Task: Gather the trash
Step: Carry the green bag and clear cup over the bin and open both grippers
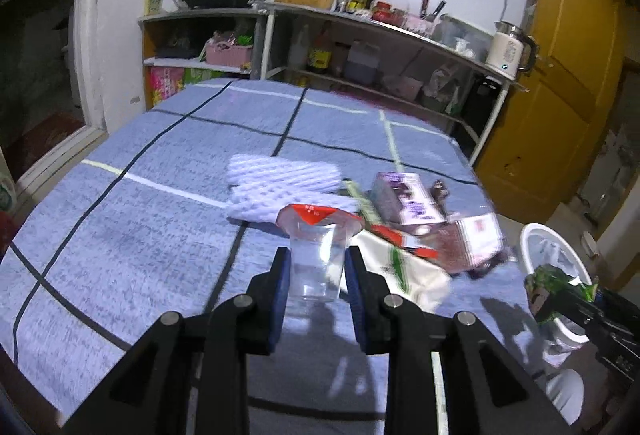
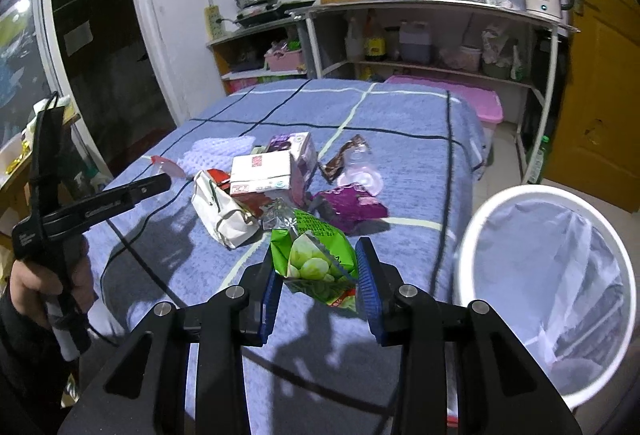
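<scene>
The left gripper (image 1: 316, 271) clamps one clear plastic cup (image 1: 318, 255) with a red-printed lid above the blue checked cloth (image 1: 120, 235). The right gripper (image 2: 316, 277) pinches one green snack bag (image 2: 312, 255). One white lined bin (image 2: 552, 275) stands rightmost, beside the table.

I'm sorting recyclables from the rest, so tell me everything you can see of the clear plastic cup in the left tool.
The clear plastic cup is transparent, thin-walled and looks empty, with a red and white peel-off lid partly attached at its rim. It stands roughly upright, its base nearest the camera, clamped on both sides by the blue pads of the left tool and held above the blue checked tablecloth. Nothing else visibly touches it; the trash pile lies behind.
</scene>
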`<state>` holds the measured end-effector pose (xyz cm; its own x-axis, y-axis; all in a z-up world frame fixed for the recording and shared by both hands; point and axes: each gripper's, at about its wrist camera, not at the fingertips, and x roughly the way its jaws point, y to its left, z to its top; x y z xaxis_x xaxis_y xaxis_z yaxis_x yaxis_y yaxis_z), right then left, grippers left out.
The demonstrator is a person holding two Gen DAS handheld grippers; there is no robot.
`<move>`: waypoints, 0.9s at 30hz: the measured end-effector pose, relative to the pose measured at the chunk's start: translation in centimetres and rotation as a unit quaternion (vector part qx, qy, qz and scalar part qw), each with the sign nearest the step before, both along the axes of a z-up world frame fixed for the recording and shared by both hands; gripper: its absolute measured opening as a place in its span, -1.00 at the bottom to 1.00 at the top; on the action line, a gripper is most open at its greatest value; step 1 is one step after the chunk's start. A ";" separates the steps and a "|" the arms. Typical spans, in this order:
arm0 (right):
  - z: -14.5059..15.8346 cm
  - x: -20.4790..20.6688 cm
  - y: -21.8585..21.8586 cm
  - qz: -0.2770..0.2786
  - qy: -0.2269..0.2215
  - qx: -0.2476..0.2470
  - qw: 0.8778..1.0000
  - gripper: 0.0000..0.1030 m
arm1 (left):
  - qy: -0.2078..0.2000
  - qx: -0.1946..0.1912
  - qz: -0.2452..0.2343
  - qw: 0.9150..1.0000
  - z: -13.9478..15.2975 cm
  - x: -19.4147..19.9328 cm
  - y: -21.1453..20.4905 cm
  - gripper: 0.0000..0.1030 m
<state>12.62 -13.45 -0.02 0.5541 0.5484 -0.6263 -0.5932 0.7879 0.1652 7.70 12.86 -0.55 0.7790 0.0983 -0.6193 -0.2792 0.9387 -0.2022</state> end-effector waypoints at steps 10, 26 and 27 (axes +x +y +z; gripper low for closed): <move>0.9 -1.1 -5.4 -0.060 -0.010 0.012 0.998 -0.28 | -0.027 -0.004 -0.099 0.995 2.4 0.3 -7.3 -0.44; -1.2 0.2 -15.6 -0.172 0.022 0.011 0.985 -0.28 | 0.004 -0.016 -0.267 0.964 0.8 6.3 -20.3 -0.44; -1.4 0.3 -16.0 -0.175 0.025 0.010 0.984 -0.28 | 0.007 -0.016 -0.273 0.962 0.6 6.6 -20.8 -0.44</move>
<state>12.89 -29.40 -1.42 0.6802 0.3420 -0.6483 -0.2759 0.9389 0.2057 14.30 -7.95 0.07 0.7014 -0.3420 -0.6253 0.2505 0.9397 -0.2330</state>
